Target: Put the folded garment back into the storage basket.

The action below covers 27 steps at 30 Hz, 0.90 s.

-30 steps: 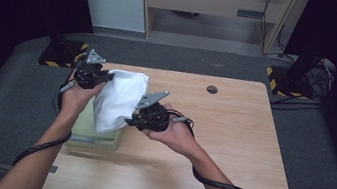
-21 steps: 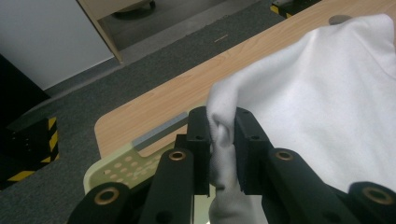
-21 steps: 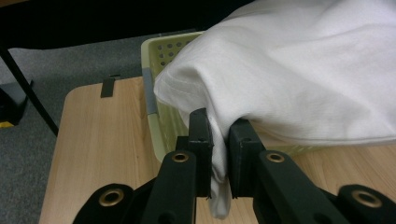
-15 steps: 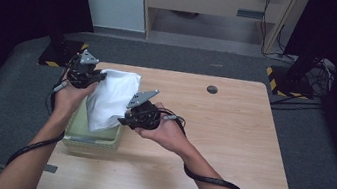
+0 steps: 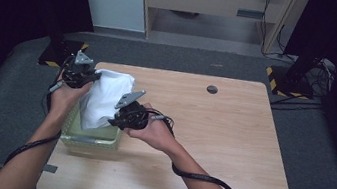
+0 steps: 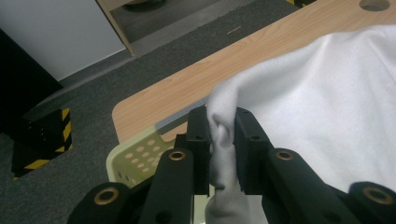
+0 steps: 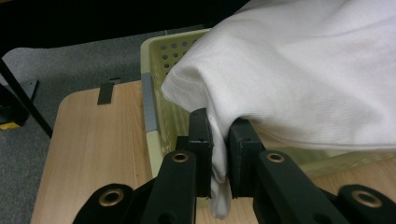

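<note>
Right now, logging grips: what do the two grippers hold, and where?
Both hold the white cloth: left gripper and right gripper each pinch a bunched edge.

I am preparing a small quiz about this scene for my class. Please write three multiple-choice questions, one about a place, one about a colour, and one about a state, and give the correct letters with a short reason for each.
1. Where is the white cloth?
A. flat on the middle of the table
B. held over the basket at the table's left side
C. on the floor

2. What colour is the basket?
A. pale yellow-green
B. red
C. black

3. How is the left gripper?
A. open, well away from the cloth
B. lying on the table
C. shut on a fold of the cloth

Answers:
1 B: in the high view both grippers hold the cloth above the basket.
2 A: the perforated wall looks pale yellow-green in the right gripper view.
3 C: in the left gripper view the jaws pinch bunched white fabric; the right gripper grips likewise.
</note>
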{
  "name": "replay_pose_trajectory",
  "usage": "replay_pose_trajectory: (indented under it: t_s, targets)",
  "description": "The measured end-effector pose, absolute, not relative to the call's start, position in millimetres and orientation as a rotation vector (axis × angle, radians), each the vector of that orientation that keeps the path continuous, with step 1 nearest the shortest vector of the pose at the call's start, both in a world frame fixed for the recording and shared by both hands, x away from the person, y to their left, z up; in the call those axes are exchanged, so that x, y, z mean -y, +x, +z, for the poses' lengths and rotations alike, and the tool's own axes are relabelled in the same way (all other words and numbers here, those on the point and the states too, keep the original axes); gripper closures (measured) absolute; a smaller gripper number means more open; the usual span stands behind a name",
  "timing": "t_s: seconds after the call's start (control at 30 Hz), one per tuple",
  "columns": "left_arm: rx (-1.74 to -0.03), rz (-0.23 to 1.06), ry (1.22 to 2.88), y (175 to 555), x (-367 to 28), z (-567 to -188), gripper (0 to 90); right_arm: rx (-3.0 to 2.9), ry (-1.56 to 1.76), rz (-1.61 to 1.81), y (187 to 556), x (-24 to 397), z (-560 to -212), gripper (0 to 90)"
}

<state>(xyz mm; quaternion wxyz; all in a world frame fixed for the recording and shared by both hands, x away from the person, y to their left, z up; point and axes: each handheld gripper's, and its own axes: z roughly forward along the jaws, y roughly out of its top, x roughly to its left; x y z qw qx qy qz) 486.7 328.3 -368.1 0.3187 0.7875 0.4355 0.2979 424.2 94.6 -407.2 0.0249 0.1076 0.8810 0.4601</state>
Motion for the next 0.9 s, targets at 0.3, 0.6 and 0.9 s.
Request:
replay_pose_trajectory:
  t_s: [0.3,0.6,0.9]
  targets:
    - [-1.162,0.782,2.059,486,-347,-381,77.8,-2.739,0.361,1.412,426,-114,-418,81.7]
    - [-1.174,0.766,2.057,484,-362,-387,77.5,-2.766,0.373,1.396,426,-132,-428,81.7]
    - [-1.185,0.737,2.062,487,-365,-400,77.2,-2.782,0.38,1.38,425,-140,-436,81.6]
